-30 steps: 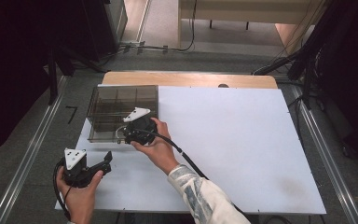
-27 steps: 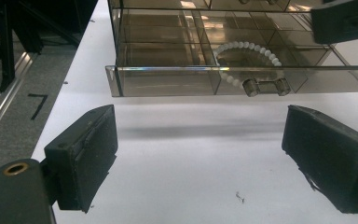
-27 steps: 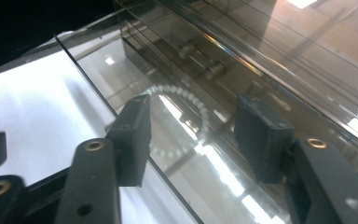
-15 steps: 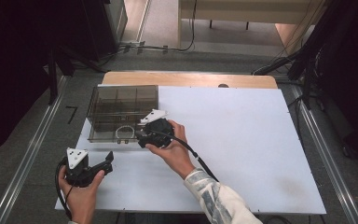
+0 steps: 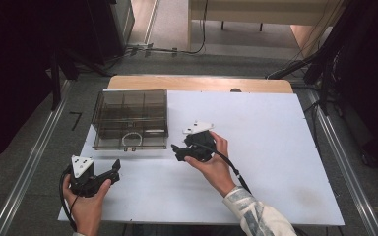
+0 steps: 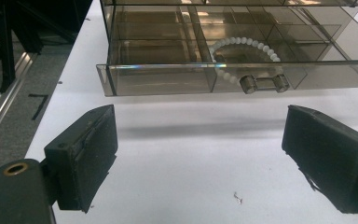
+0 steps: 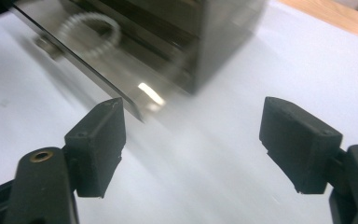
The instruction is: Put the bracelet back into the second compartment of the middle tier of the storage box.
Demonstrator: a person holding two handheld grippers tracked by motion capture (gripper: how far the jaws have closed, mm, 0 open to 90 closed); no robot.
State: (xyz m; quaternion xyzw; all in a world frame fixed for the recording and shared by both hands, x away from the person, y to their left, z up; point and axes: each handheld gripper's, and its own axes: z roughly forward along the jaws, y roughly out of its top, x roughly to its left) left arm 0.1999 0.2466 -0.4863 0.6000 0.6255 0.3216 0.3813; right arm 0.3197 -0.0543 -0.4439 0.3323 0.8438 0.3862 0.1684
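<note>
White worktop is carrying the drawer box at ten o'clock; right tool, jaws spread, should be squaring up to the drawer handle; left tool is waiting spread.

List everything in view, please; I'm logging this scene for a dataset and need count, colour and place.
organiser box: one, smoky clear plastic, left rear of the board, drawer pulled slightly out
bead bracelet: one, white, inside the drawer, behind its knob
white board: one, covering the wooden table
cables: several, black, on the floor beyond the table
left gripper: one, black, near left, fingers open
right gripper: one, black, just right of the box, fingers open
</note>
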